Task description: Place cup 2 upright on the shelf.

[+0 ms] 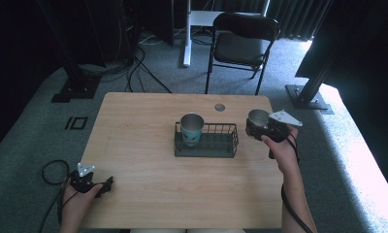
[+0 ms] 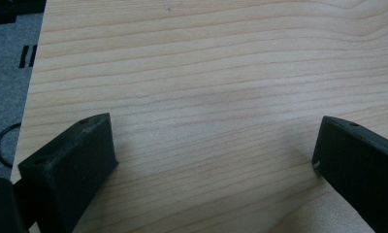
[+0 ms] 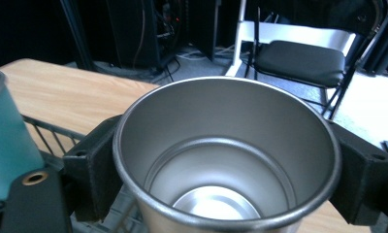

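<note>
Overhead: wooden table (image 1: pixel 148 160) w/ a black wire basket (image 1: pixel 206 141) near its centre. Right gripper (image 1: pixel 254 127), held in the person's right hand (image 1: pixel 279 145) just beyond the basket's right end, clamps a steel cup (image 1: pixel 257 118); cup is upright, raised off the tabletop, mouth facing up. Right gripper view: steel cup (image 3: pixel 226 160) sits between the two black jaws, one pressed against each side of its wall, so the grip is closed on the cup; interior is bare metal, bottom visible. Wire basket (image 3: pixel 51 133) lies below and left of the cup in this view. A second cup, teal w/ metal rim (image 1: pixel 191 128), stands upright inside the basket at its left end; same teal cup (image 3: pixel 8 145) appears at left edge of right gripper view. Left gripper (image 1: pixel 105 185) rests low at the table's near-left corner, in the left hand (image 1: pixel 78 201), well apart from basket and both cups. Left gripper view: jaws spread wide, nothing between them but bare wood (image 2: pixel 206 97). Background: black folding chair (image 1: pixel 240 43) on grey carpet beyond the table's far edge.
</note>
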### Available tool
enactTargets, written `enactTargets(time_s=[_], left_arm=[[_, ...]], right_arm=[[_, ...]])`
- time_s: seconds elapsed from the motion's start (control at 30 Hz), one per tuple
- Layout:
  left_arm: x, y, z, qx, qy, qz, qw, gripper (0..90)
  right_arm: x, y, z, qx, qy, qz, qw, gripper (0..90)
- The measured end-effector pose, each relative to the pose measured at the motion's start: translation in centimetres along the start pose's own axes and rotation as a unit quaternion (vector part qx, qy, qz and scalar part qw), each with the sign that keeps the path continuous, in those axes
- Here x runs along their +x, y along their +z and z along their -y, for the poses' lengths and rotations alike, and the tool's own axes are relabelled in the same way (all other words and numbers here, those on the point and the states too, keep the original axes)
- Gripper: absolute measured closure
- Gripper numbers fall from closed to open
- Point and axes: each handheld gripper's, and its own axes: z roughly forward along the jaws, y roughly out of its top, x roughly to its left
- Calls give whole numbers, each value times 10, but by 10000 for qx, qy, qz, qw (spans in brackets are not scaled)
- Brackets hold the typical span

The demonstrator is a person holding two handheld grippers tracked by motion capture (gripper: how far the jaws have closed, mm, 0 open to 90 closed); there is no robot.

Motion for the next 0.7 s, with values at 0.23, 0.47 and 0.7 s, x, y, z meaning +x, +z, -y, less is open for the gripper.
enactTargets(time_s=[0.23,0.47,0.7], left_arm=[[0,0,0,-1,0,0,10000,22],[0,0,0,0,0,1,10000,22],[0,0,0,0,1,-1,10000,23]], right_arm=[[10,0,-9,-64,-50,-237,9997,142],[26,6,-16,-83,-136,-450,9989,142],[38,13,-18,-89,-127,-663,9977,142]])
